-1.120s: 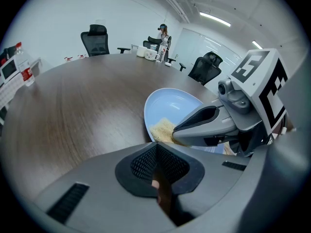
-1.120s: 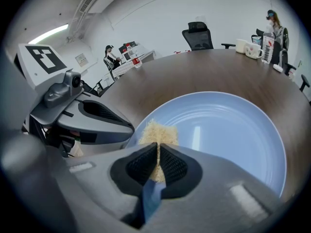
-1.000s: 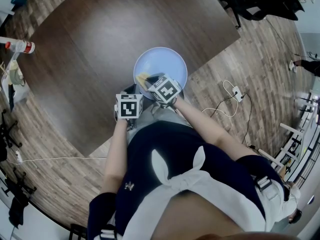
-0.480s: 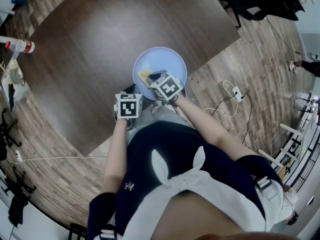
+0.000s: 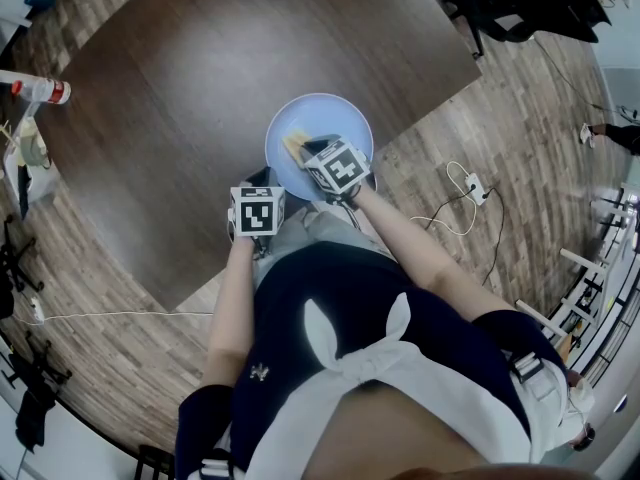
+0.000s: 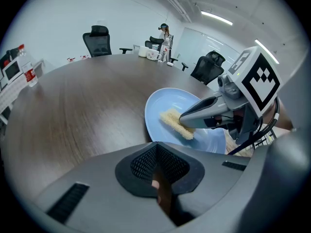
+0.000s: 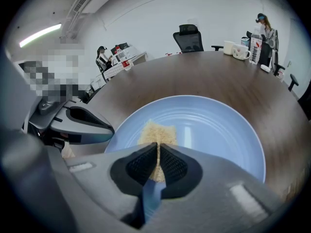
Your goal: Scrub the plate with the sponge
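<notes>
**Sponge down on the plate**

At the table's (image 5: 200, 88) near edge the left gripper (image 6: 156, 154) has its jaws pressed together, just beside the blue plate (image 7: 218, 130). The right gripper (image 7: 158, 152) pinches the yellow sponge (image 7: 156, 130) against the plate's near-left part

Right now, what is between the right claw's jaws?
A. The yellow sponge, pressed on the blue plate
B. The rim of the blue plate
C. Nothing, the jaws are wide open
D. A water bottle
A: in the right gripper view the right claw is closed on the sponge, which lies on the plate.
</notes>
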`<state>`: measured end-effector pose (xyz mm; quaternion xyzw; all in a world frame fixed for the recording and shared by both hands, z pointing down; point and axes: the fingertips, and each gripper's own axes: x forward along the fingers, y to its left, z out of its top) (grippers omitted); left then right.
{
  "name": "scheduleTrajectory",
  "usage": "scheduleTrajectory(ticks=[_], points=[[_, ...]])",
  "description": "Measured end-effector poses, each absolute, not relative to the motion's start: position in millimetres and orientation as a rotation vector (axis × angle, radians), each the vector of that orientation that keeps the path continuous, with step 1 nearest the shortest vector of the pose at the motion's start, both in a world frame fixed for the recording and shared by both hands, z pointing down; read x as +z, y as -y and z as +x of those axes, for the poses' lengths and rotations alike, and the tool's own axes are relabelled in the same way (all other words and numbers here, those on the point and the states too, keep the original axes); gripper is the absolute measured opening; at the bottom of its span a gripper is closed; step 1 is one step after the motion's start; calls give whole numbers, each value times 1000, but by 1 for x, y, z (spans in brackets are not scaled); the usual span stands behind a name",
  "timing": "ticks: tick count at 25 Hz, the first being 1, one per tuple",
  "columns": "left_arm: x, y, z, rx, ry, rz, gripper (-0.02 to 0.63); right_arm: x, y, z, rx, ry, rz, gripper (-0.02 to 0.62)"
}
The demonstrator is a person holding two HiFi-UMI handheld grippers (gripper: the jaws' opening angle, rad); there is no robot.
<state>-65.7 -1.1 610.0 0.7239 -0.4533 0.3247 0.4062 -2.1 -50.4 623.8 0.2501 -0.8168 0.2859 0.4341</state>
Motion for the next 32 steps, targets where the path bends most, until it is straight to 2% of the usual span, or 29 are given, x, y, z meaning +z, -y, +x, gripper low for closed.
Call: scheduleTrajectory(ticks=[32], points=[[607, 3, -62, 828, 1158, 1801, 6, 624, 91, 43, 719, 1984, 761, 15]])
